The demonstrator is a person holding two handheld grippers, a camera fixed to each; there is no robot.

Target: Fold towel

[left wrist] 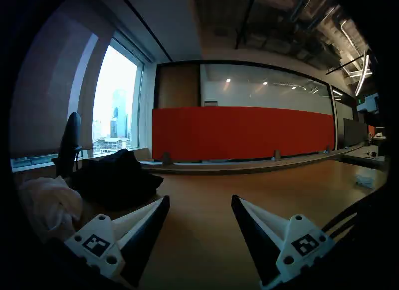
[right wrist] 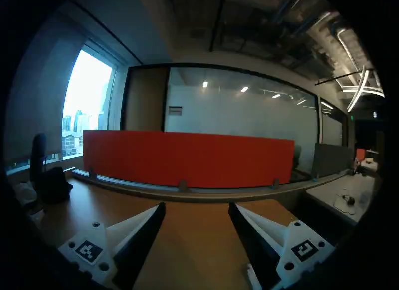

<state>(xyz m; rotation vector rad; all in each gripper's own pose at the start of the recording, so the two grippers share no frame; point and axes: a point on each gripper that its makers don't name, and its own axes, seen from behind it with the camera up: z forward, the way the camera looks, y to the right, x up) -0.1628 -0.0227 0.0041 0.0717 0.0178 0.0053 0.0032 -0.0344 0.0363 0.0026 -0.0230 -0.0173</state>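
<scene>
In the left gripper view a crumpled black towel [left wrist: 117,179] lies in a heap on the wooden desk [left wrist: 209,225], ahead and to the left of my left gripper [left wrist: 200,200]. That gripper is open, low over the desk, with nothing between its fingers. A white cloth [left wrist: 50,202] is bunched at the far left, beside the black heap. In the right gripper view my right gripper [right wrist: 197,206] is open over bare desk [right wrist: 194,250], holding nothing. The dark heap [right wrist: 52,186] sits far off at the left there, small and dim.
A red divider panel [left wrist: 242,133] runs along the desk's far edge. An office chair [left wrist: 69,143] stands by the window at the left. A small pale object [left wrist: 365,180] lies on the desk at the right. A second desk [right wrist: 344,192] with a cable stands right.
</scene>
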